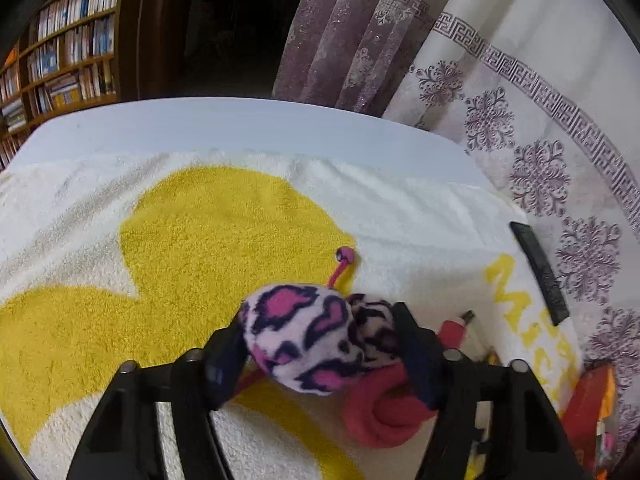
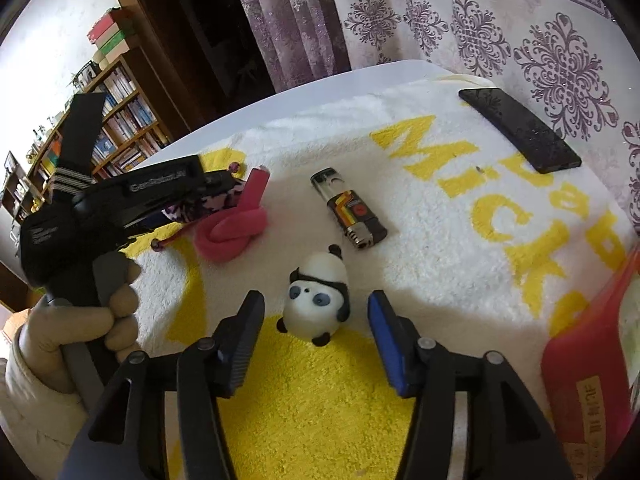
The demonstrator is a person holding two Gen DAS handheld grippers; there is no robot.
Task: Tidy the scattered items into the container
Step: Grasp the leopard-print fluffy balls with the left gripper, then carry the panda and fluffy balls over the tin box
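Observation:
My left gripper (image 1: 320, 340) is shut on a plush toy (image 1: 312, 340) with a pink, white and navy pattern and a knotted pink tail (image 1: 384, 416). The toy is on or just above the white and yellow towel (image 1: 180, 240). In the right wrist view the left gripper (image 2: 212, 188) shows at the left with the toy's pink knot (image 2: 232, 232) beside it. My right gripper (image 2: 316, 320) is open, with a small panda figure (image 2: 316, 300) lying between its fingers. A lighter (image 2: 352, 212) lies beyond the panda. A red container (image 2: 592, 364) stands at the right edge.
A black phone-like slab (image 2: 520, 128) lies at the towel's far right corner; it also shows in the left wrist view (image 1: 540, 268). A patterned curtain (image 2: 480, 32) hangs behind the table. A bookshelf (image 1: 60, 60) stands at the far left. A gloved hand (image 2: 100, 312) holds the left gripper's handle.

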